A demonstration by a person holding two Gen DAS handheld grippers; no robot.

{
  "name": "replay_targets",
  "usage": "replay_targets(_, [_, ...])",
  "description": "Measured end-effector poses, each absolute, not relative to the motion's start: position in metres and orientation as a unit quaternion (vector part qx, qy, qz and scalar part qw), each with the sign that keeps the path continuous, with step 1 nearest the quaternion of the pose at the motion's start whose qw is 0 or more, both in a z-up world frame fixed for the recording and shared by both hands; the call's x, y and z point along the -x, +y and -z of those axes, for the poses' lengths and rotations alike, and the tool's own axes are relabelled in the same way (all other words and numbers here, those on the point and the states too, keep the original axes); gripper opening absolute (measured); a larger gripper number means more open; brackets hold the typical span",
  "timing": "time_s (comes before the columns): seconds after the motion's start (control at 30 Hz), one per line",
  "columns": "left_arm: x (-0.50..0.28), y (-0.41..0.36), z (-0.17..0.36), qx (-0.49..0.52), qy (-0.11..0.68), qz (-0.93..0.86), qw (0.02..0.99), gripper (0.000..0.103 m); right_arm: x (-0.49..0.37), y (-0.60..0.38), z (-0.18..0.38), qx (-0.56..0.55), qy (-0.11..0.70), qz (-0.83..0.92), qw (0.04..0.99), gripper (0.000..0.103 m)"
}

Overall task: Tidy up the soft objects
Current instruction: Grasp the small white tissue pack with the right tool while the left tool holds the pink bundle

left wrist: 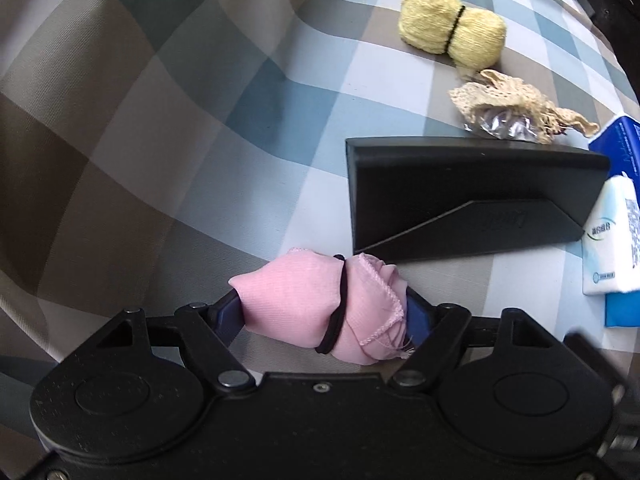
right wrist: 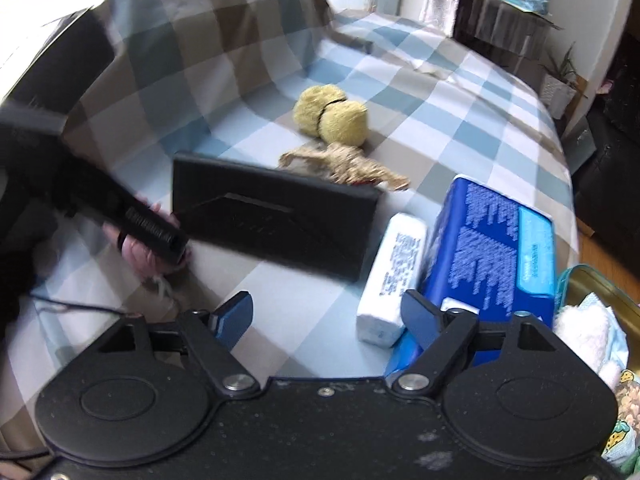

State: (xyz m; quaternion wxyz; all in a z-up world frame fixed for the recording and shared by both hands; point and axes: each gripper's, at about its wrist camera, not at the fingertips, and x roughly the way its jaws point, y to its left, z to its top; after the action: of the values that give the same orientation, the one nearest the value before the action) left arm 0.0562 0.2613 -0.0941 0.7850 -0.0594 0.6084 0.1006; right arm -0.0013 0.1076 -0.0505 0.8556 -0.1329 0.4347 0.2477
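Clearly mid-step: left wrist view showed left gripper [left wrist: 326, 314] pinching pink cloth bundle [left wrist: 320, 308], tied with black band, just above checked bed cover [left wrist: 160, 128], beside near edge of black box [left wrist: 468, 196]. Yellow bundle [left wrist: 452, 24] and beige lace bundle [left wrist: 516, 108] lay beyond box, toward far edge.

Right wrist view: right gripper [right wrist: 326, 318] spread, empty, above cover near white tissue pack [right wrist: 392, 276] and blue pack [right wrist: 492, 248]. Next move, likely: carry pink bundle to storage spot without letting it slip.

pink bundle [left wrist: 320, 304], yellow bundle [left wrist: 452, 24] — checked cover [left wrist: 160, 120]
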Motion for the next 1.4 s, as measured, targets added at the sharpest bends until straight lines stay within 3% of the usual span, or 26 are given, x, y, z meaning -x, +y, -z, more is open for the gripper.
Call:
replay_targets(0.07, [-0.058,0.265,0.095,0.068,0.611,-0.099,0.782,0.075,0.013,0.114,0.049,0.14,0.446,-0.294,0.834,0.089])
replay_targets(0.13, [-0.058,0.266,0.097,0.072,0.613,-0.099,0.781,0.075,0.021,0.116,0.046,0.115,0.477,-0.346,0.8,0.078])
replay_targets(0.57, [-0.058,0.265,0.098,0.066,0.613,-0.1,0.781,0.076,0.012,0.098,0.039,0.109,0.433,-0.235,0.864,0.079])
replay_targets(1.1, [-0.058,0.264,0.098,0.063,0.612,-0.099,0.782,0.077,-0.02,0.132,0.071,0.126,0.465,-0.188,0.856,0.079])
replay_targets(1.17, [-0.058,0.264,0.098,0.065,0.613,-0.099,0.781,0.076,-0.02,0.134,0.076,0.131,0.472,-0.183,0.853,0.068])
replay_targets(1.2, [-0.058,0.264,0.097,0.066,0.613,-0.098,0.781,0.075,-0.02,0.136,0.079,0.132,0.479,-0.184,0.848,0.052])
replay_targets(1.4, [-0.058,0.261,0.093,0.066,0.614,-0.099,0.781,0.063,-0.005,0.13,0.072,0.12,0.492,-0.203,0.838,0.051])
